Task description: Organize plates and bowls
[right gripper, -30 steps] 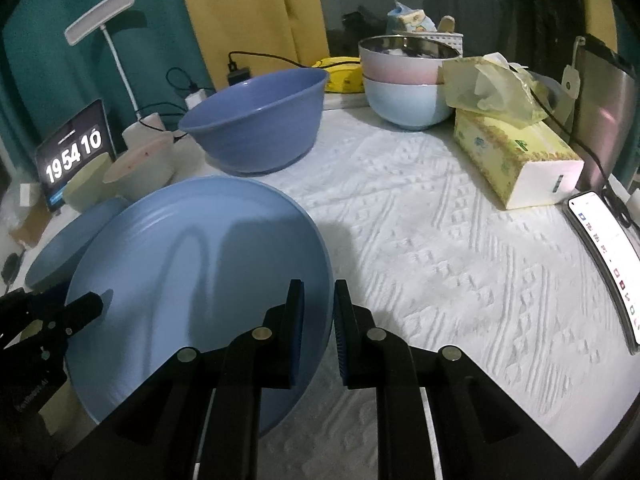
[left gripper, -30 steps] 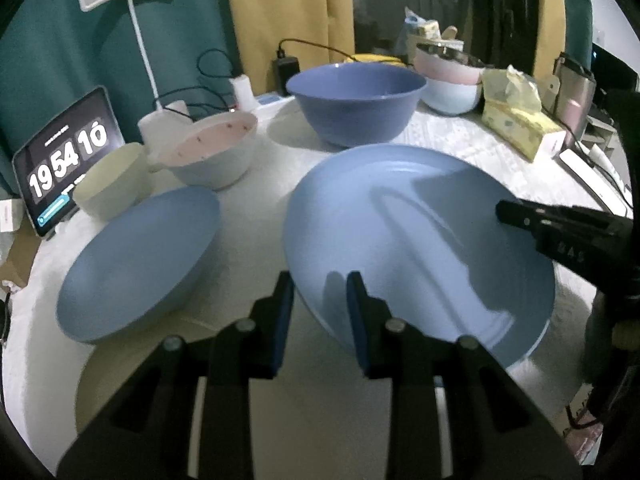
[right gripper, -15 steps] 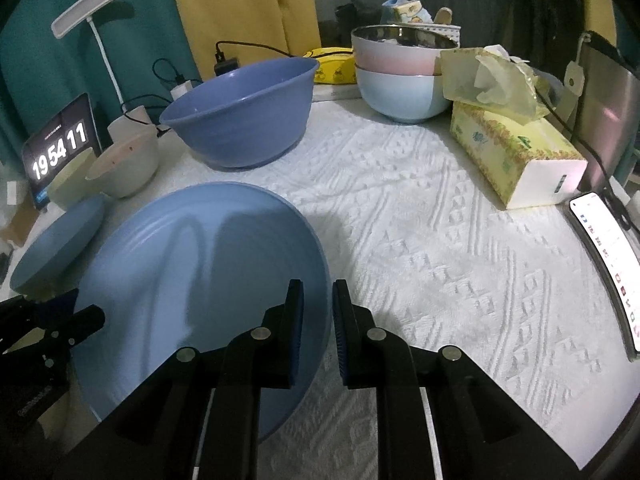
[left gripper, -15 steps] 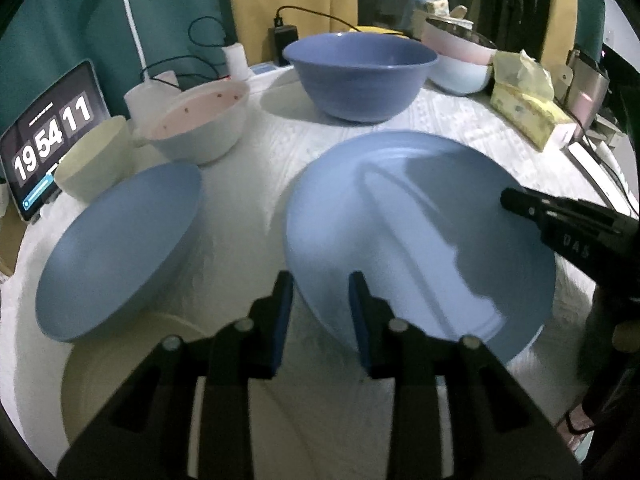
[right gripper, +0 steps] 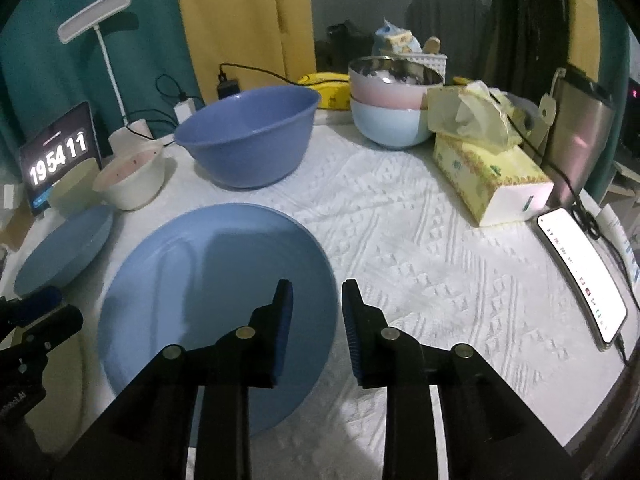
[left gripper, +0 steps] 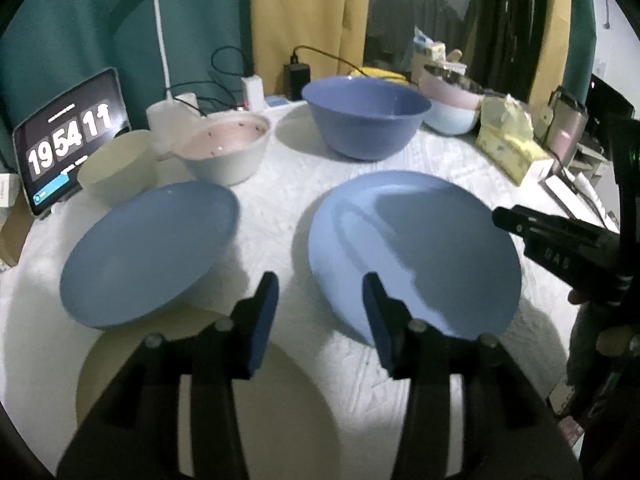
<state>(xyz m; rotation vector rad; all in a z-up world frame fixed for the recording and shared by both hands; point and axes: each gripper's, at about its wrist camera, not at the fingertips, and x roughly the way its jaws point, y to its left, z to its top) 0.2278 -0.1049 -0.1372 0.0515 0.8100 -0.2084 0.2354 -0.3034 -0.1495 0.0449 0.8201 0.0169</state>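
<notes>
A large blue plate (left gripper: pixel 416 248) (right gripper: pixel 216 280) lies flat on the white cloth. My left gripper (left gripper: pixel 320 300) hovers at its near rim, jaws opening, with the rim loosely between the pads and nothing pressed. At the plate's right rim my right gripper (right gripper: pixel 316 296) is likewise opening, one finger over the plate, the other beyond its edge. A smaller blue plate (left gripper: pixel 148 256) (right gripper: pixel 64 256) rests partly on a cream plate (left gripper: pixel 192 380) to the left. Behind stand a big blue bowl (left gripper: pixel 366 120) (right gripper: pixel 248 136), a pink-and-white bowl (left gripper: pixel 226 148) and a cream cup (left gripper: pixel 116 164).
Stacked pink and pale blue bowls (right gripper: pixel 394 108) sit at the back right beside a tissue box (right gripper: pixel 492 176) and a metal flask (right gripper: pixel 580 132). A phone (right gripper: pixel 580 272) lies by the right table edge. A tablet clock (left gripper: pixel 68 140), a lamp and cables line the back left.
Both grippers were shut on the large blue plate's rim; now both have widened and let it go. Each has drawn back and up a little.
</notes>
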